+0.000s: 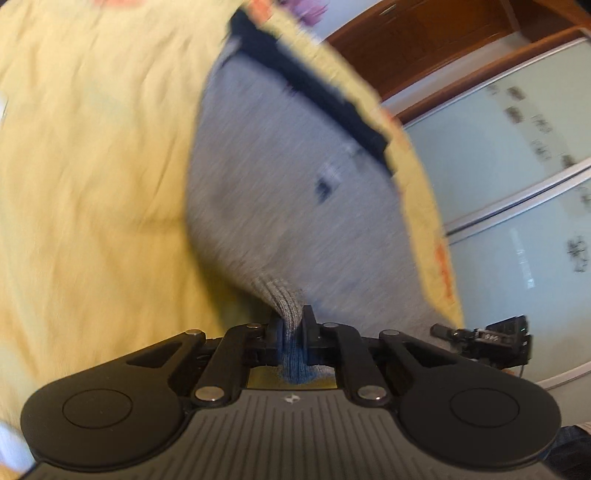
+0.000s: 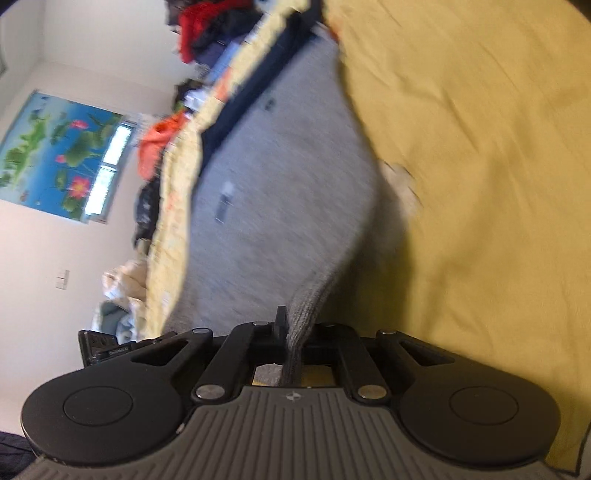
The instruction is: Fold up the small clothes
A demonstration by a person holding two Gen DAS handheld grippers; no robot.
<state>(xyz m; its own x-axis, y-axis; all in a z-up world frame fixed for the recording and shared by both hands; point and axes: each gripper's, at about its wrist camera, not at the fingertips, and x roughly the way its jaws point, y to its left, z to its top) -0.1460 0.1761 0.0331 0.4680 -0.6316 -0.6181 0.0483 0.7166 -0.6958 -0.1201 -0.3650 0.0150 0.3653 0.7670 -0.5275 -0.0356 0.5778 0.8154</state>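
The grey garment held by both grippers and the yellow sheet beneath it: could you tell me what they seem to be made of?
Grey garment: seemingly a soft matte heathered knit, likely cotton jersey; its ribbed hem bunches where the left gripper and right gripper pinch it.
Yellow sheet: probably thin woven cotton, matte, with fine creases. Blur leaves the weave unclear.

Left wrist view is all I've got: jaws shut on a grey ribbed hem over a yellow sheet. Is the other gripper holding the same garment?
Observer: Yes. The right gripper has its jaws shut on the ribbed hem of the same grey garment.
Operator: Anything beyond the bed on that side?
Observer: A heap of clothes, red and dark, past the yellow sheet.
Operator: And the wall?
Observer: A lotus picture hangs there.
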